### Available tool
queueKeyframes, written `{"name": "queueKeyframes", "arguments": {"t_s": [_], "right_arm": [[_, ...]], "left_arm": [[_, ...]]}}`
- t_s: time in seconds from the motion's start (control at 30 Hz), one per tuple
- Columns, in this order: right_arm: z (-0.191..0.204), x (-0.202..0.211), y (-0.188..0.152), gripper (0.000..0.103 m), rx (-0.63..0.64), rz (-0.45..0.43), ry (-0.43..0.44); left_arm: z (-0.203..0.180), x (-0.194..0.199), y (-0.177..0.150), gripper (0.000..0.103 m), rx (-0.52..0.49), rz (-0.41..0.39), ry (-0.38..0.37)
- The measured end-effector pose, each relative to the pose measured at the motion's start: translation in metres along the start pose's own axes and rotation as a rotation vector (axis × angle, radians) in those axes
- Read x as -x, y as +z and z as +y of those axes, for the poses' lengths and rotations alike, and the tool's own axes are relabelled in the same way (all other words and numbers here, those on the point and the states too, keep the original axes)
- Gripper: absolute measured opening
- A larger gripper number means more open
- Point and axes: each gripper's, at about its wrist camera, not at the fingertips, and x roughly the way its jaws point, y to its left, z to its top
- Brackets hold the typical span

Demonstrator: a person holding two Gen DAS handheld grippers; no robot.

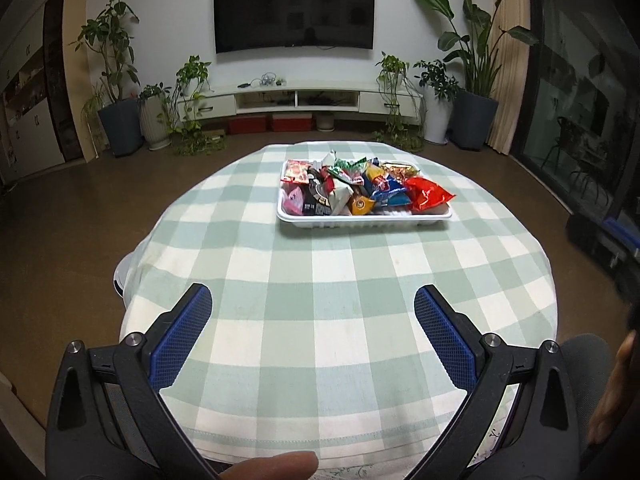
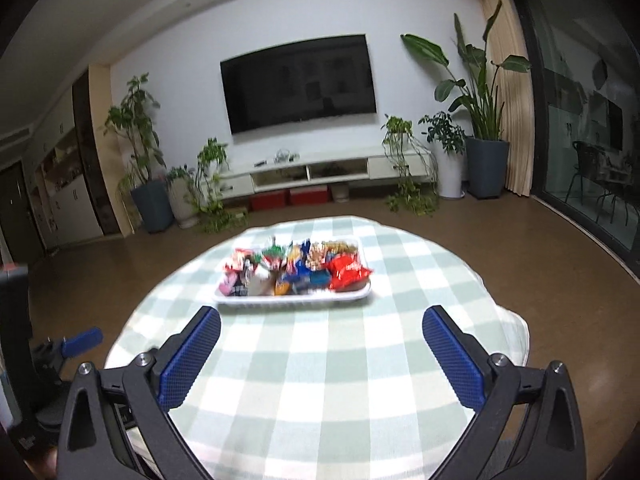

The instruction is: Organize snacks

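Note:
A white tray (image 1: 364, 219) piled with several bright snack packets sits on the far half of a table under a green-and-white checked cloth (image 1: 320, 300). A red packet (image 1: 428, 194) hangs over its right end. My left gripper (image 1: 313, 300) is open above the near part of the cloth, with nothing between its blue pads. The right wrist view shows the same tray (image 2: 294, 299), blurred, ahead of my right gripper (image 2: 321, 322), which stands wide open and empty. The other gripper (image 2: 82, 340) shows at the left edge there.
A finger (image 1: 276, 468) shows at the bottom edge, and a hand (image 1: 616, 380) at the right. Beyond the table lie brown floor, a low white TV cabinet (image 1: 300, 98), a wall TV and potted plants. A glass door stands at the right.

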Motion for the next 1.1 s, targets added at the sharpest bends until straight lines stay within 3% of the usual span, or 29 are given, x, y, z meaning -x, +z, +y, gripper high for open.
{"name": "queueKeyframes", "arguments": {"t_s": [0.5, 1.1], "right_arm": [[0.008, -0.019, -0.023, 0.103, 0.01, 0.084, -0.042], [0.014, -0.029, -0.035, 0.103, 0.02, 0.139, -0.043]], "left_arm": [[0.006, -0.026, -0.006, 0.103, 0.006, 0.075, 0.038], [0.007, -0.036, -0.014, 0.103, 0.013, 0.099, 0.027]]}}
